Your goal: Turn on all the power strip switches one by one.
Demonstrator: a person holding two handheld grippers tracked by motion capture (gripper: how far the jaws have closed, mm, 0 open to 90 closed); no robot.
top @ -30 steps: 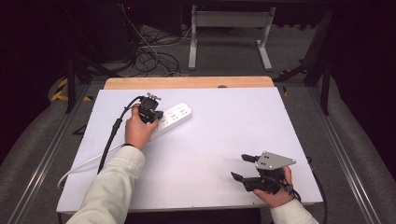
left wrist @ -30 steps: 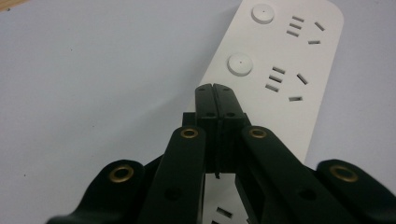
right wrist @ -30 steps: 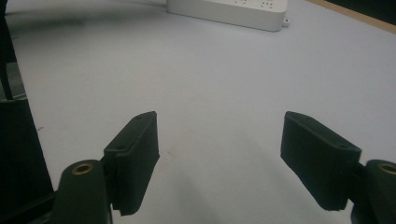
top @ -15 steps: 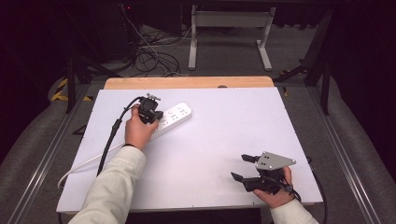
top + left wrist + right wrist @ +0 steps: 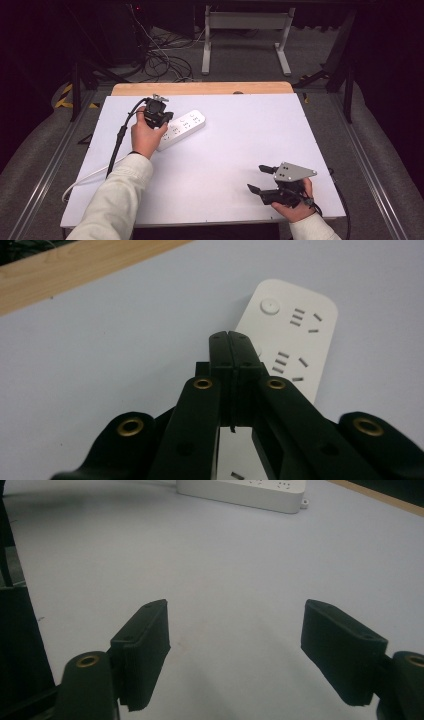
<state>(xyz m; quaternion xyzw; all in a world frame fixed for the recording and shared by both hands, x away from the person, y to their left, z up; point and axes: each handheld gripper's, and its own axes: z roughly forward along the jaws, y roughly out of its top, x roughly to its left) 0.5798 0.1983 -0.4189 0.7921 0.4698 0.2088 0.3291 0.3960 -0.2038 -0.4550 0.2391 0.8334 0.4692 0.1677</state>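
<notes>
Both grippers barely moved over the last second: the left gripper [image 5: 231,337], jaws closed and empty, hovered over the power strip [image 5: 181,128]; the right gripper [image 5: 235,655] rested open, near right.

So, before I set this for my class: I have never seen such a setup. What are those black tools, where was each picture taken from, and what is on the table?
A person sits at a white table and holds a hand-held two-jaw gripper in each hand; there is no robot arm.

The high view looks down from above the person's side. Each of the other two pictures comes from a camera riding on one gripper, looking along its black jaws.

On the table lies a white power strip with its cable.

The left gripper has its jaws shut together, nothing between them, with the tips over the power strip; whether they touch it I cannot tell. The right gripper is near the table's front edge with jaws wide open, holding nothing.
</notes>
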